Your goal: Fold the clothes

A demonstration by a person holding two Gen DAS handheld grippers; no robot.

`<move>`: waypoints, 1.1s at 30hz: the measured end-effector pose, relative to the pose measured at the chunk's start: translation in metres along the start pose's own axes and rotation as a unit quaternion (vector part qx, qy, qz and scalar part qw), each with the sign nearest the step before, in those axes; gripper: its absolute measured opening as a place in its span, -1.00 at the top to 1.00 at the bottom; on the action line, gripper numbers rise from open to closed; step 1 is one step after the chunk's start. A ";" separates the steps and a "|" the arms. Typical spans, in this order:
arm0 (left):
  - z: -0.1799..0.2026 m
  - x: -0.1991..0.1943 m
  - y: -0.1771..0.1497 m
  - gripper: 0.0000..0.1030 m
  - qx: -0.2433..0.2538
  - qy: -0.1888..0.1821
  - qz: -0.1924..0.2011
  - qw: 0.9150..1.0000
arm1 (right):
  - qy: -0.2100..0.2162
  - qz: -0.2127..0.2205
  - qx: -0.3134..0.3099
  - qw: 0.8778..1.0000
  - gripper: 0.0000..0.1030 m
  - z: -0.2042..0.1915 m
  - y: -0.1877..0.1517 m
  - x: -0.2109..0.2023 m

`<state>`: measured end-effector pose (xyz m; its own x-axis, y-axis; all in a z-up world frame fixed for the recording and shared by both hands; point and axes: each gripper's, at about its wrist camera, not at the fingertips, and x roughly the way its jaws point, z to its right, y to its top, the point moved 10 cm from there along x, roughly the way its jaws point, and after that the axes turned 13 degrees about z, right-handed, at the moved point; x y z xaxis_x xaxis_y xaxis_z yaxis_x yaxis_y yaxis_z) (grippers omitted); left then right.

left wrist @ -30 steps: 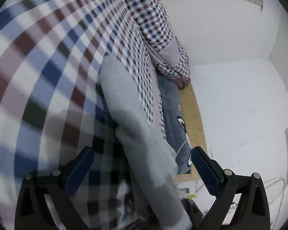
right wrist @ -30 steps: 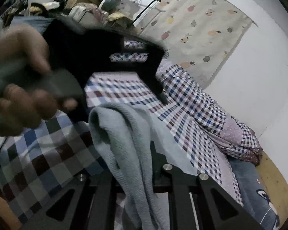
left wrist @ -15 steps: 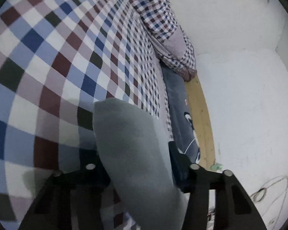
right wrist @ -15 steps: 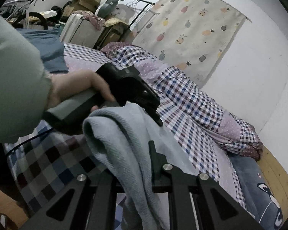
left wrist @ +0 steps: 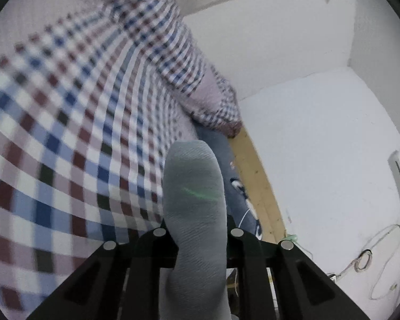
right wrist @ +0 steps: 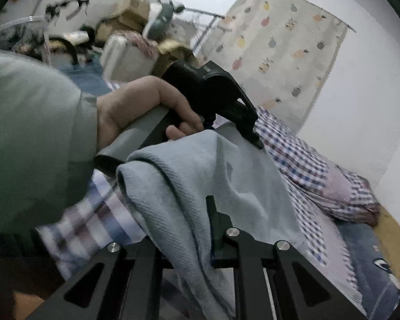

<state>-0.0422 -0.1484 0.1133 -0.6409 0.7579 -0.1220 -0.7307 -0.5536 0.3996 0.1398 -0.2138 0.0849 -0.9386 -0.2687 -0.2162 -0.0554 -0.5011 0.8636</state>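
Sleeve (right wrist: 26,133): pale green, filling the left of the right wrist view, covering the person's forearm.
Hand (right wrist: 136,106): the person's left, gripping the grey handle of the left gripper (right wrist: 250,138), seen from the side in the right wrist view.
Clutter (right wrist: 125,26): boxes, a case and a rail standing behind the hand, blurred.
Bed (left wrist: 66,133): covered in a red, blue and white check sheet, lying under and to the left of both grippers.
Garment (left wrist: 193,200): a pale grey-blue knit, hanging above the bed between the two grippers; one fold is rising up through the middle of the left wrist view.
Left gripper (left wrist: 196,229): fingers closing tight on that fold of the garment, the cloth filling the gap between them.
Right gripper (right wrist: 189,229): fingers clamping another bunched part of the garment (right wrist: 200,181), which is draping over them and stretching away to the left gripper's tip.
Quilt (right wrist: 333,181): a crumpled check bundle lying at the far edge of the bed.
Curtain (right wrist: 285,53): cream with fruit print, hanging on the wall beyond.
Blue cloth (right wrist: 373,266): lying beside the bed at the right, next to a wooden strip (left wrist: 256,184).
Wall (left wrist: 333,146): white, with cables trailing at the lower right.
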 end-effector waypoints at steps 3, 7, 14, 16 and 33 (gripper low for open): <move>0.015 -0.064 0.032 0.73 0.006 -0.011 0.033 0.999 | 0.038 0.043 0.029 0.998 0.81 -0.032 0.045 -0.007; -0.016 -0.123 0.059 0.71 0.012 0.027 0.064 0.998 | 0.080 0.052 0.073 0.993 0.80 -0.071 0.064 0.011; -0.072 -0.123 0.062 0.72 -0.020 0.120 0.056 0.991 | 0.109 0.032 0.146 0.983 0.80 -0.072 0.047 0.027; -0.047 -0.112 0.062 0.72 -0.001 0.113 0.052 0.992 | 0.103 0.047 0.160 0.981 0.80 -0.050 0.052 0.021; 0.140 0.167 -0.115 0.72 0.080 0.190 -0.086 0.975 | -0.066 0.055 0.429 0.899 0.80 0.255 -0.081 -0.112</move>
<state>-0.0326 0.0900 0.1740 -0.5760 0.6353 -0.5145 -0.8078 -0.3459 0.4773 0.1623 0.0665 0.1554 -0.9836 -0.1493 -0.1010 -0.1488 0.3566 0.9223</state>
